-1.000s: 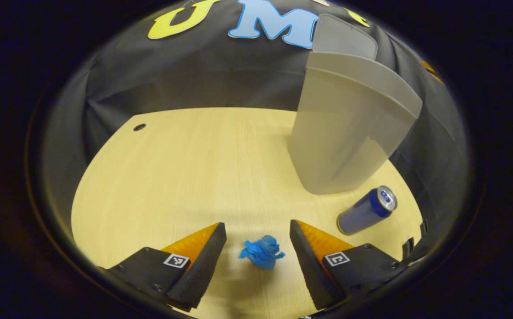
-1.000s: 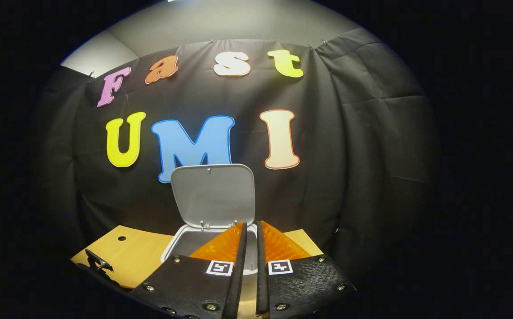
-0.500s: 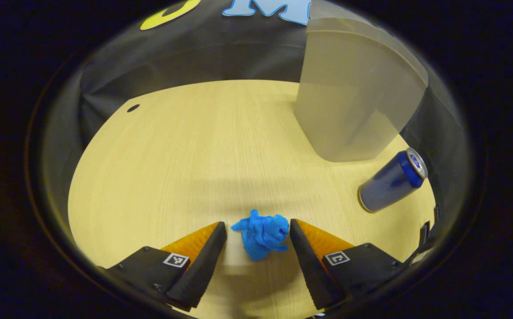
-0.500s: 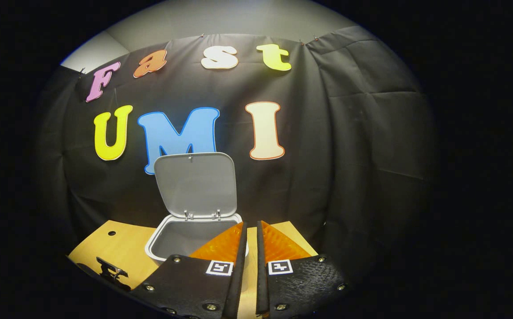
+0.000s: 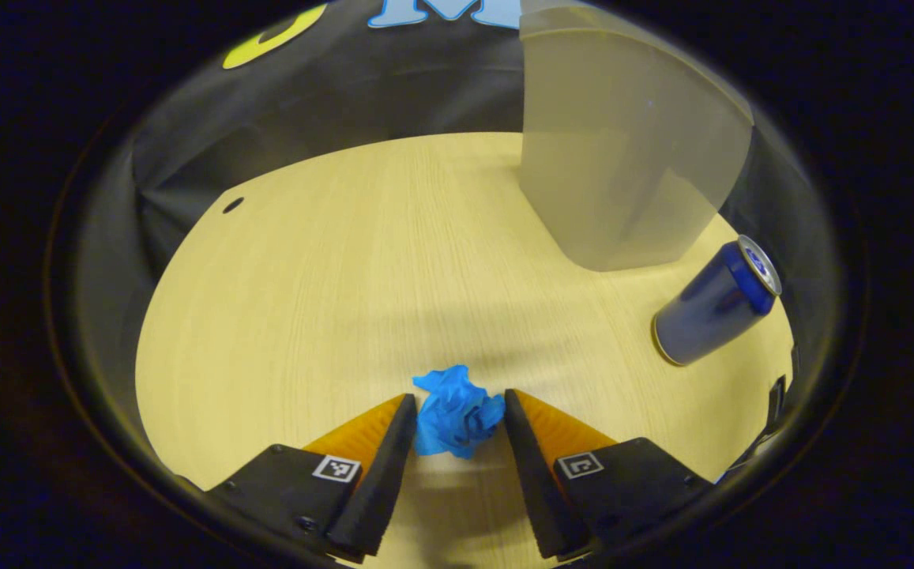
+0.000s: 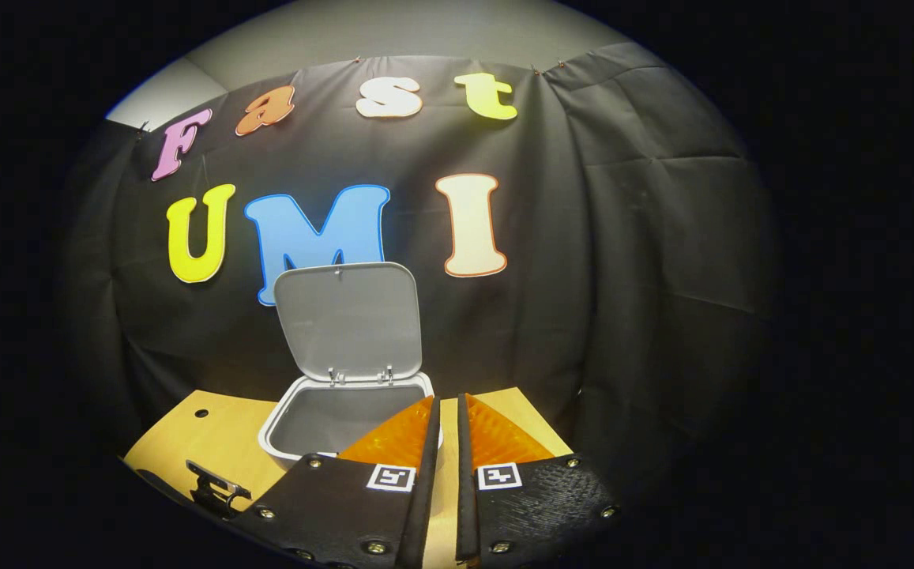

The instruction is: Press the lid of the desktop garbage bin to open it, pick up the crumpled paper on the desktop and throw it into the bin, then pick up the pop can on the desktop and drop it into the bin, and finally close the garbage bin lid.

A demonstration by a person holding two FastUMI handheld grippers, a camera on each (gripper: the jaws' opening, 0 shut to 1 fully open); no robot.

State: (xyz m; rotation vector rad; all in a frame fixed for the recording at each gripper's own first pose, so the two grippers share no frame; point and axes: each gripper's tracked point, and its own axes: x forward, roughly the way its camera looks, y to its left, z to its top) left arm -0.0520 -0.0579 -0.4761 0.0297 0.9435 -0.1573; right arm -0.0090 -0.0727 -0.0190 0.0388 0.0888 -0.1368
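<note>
1. Crumpled paper [image 5: 454, 411], blue and creased into a rough wad, lies on the pale wood-grain desktop [image 5: 330, 284] near its front edge, between your left gripper [image 5: 454, 423] fingers.
2. Your left gripper is part open, tilted down at the desktop; both fingers look to touch the wad's sides, but I cannot tell whether they press it.
3. Smooth grey plastic, the garbage bin [image 5: 622, 158] stands toward the far right corner, its top cut off in the left gripper view. In the right gripper view its rounded lid [image 6: 346, 320] stands upright.
4. Pop can [image 5: 716, 302], a blue metal cylinder, lies on its side by the right edge.
5. Your right gripper [image 6: 442, 442] is held level before the bin, fingers nearly together, holding nothing.
</note>
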